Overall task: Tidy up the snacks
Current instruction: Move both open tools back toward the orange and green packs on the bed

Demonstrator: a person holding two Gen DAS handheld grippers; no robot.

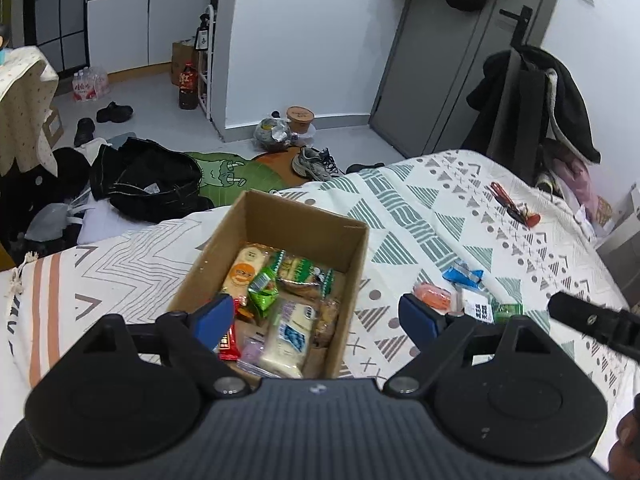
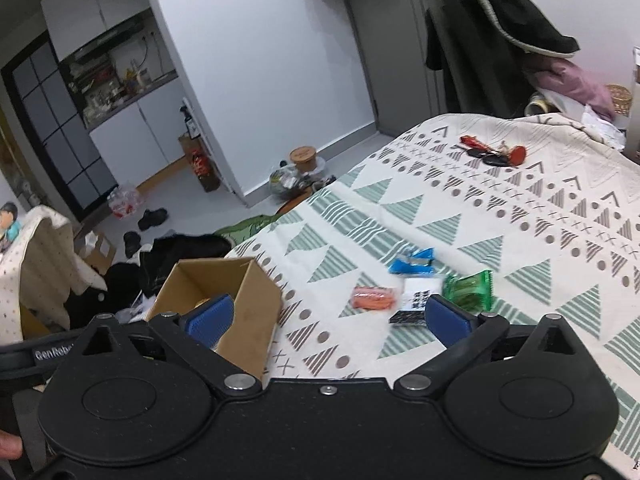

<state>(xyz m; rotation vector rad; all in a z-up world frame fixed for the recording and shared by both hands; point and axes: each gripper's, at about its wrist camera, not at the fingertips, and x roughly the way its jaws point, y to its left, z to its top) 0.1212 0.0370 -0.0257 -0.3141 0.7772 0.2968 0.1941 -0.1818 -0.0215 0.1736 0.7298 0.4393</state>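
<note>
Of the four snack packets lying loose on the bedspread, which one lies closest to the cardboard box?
The orange packet. It lies nearest the box; the blue, black-and-white and green packets all lie farther away.

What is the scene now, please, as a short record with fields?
surface: patterned bedspread
container: open cardboard box, partly filled with snack packets
loose snacks on bedspread: blue packet, orange packet, white packet with black print, green packet
left tool: open, holds nothing, above the box
right tool: open, holds nothing, near the loose snacks
other: keys with a red tag farther away on the bedspread
</note>
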